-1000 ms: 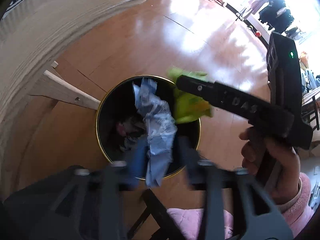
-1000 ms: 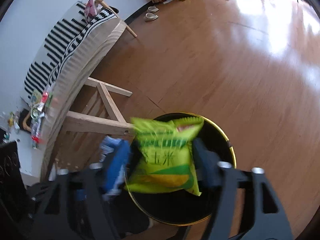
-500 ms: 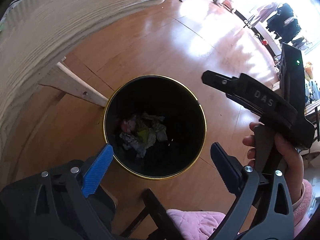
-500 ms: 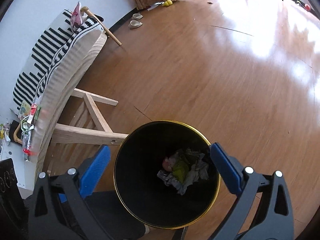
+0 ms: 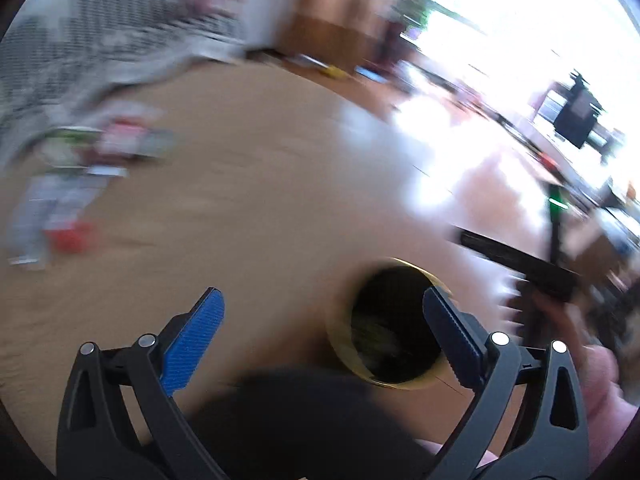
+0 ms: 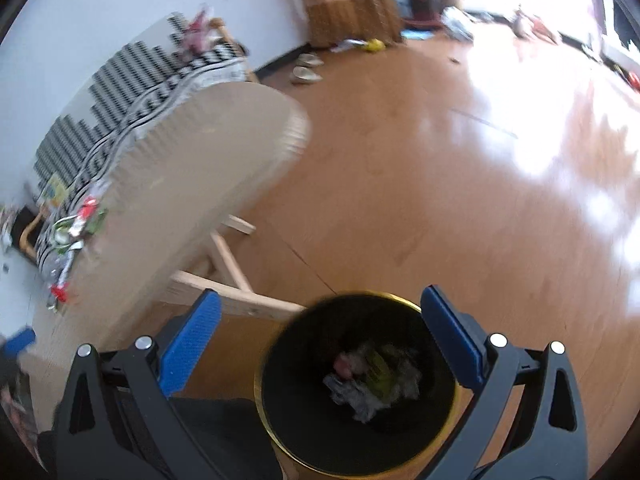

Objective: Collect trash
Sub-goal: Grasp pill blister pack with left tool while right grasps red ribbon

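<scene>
Half a second ago our left gripper (image 5: 320, 324) looked straight into the bin (image 5: 340, 344); now it has swung up over the tabletop (image 5: 240, 200), fingers spread, wrappers (image 5: 68, 208) (blurred) far left. Our right gripper (image 6: 320, 328), fingers likewise spread and empty, has tilted up; the trash (image 6: 372, 380) lies inside the bin.

Count: one black round gold-rimmed bin (image 6: 280, 364), one round pale wooden desk (image 6: 192, 168), two black grippers, four blue-padded fingers (image 6: 188, 344) total. Wrappers on desk too blurred to count.
</scene>
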